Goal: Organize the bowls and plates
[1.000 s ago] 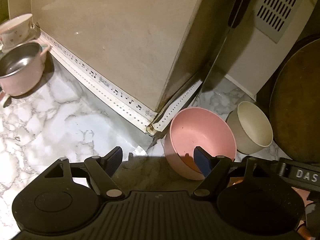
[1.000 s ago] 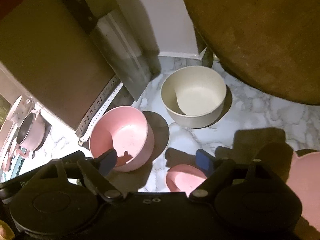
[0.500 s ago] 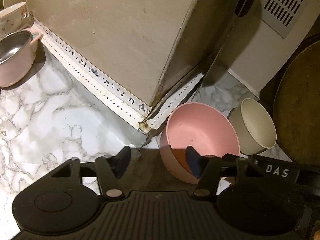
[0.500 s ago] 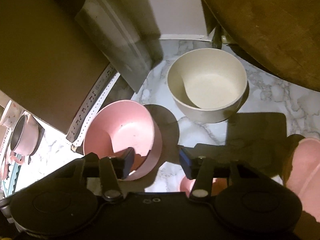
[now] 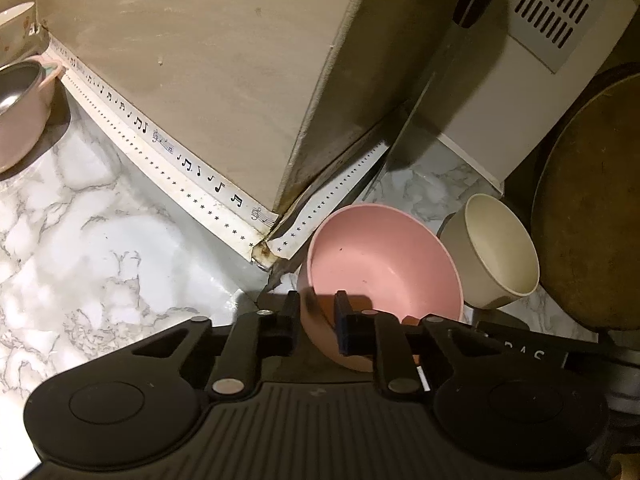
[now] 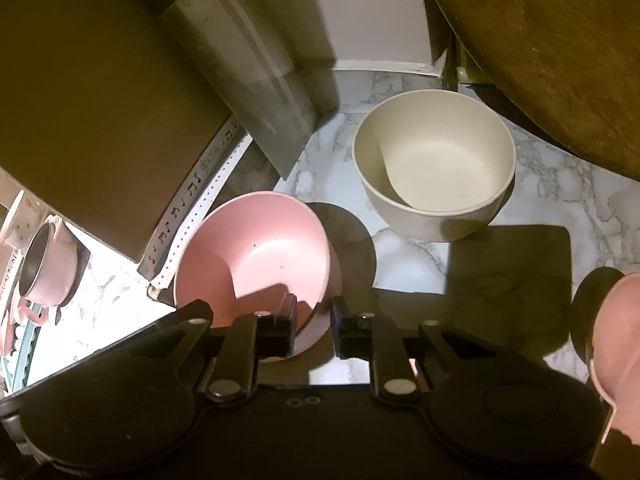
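**A:** Left wrist view: your left gripper (image 5: pixel 316 318) has its two fingers drawn close on the near rim of the pink bowl (image 5: pixel 384 264), one finger outside the wall, the other inside. The rim sits between them; it looks pinched, though actual pad contact is hard to confirm.

**B:** Where is that bowl?

**A:** On the marble counter (image 5: pixel 80 240), just in front of the wall corner with the music-note strip (image 5: pixel 188 164). It is tilted, its opening leaning toward you. A cream bowl (image 5: pixel 496 248) stands upright just to its right, close by, and whether they touch is unclear.

**B:** And my right gripper?

**A:** In the right wrist view, your right gripper (image 6: pixel 314 320) also has its fingers nearly together, straddling the pink bowl's (image 6: pixel 256 260) opposite near edge, one finger inside, one outside. So both tools meet the same rim, left side and right side. The cream bowl (image 6: pixel 434 164) lies ahead and to the right of it, well clear of the fingers.

**B:** Which way does the move go?

**A:** Likely rightward and forward: the cream bowl is on the right gripper's side, so nesting would mean carrying the pink bowl that way. Another pink dish (image 6: pixel 618 356) shows at the far right edge, partly cut off.
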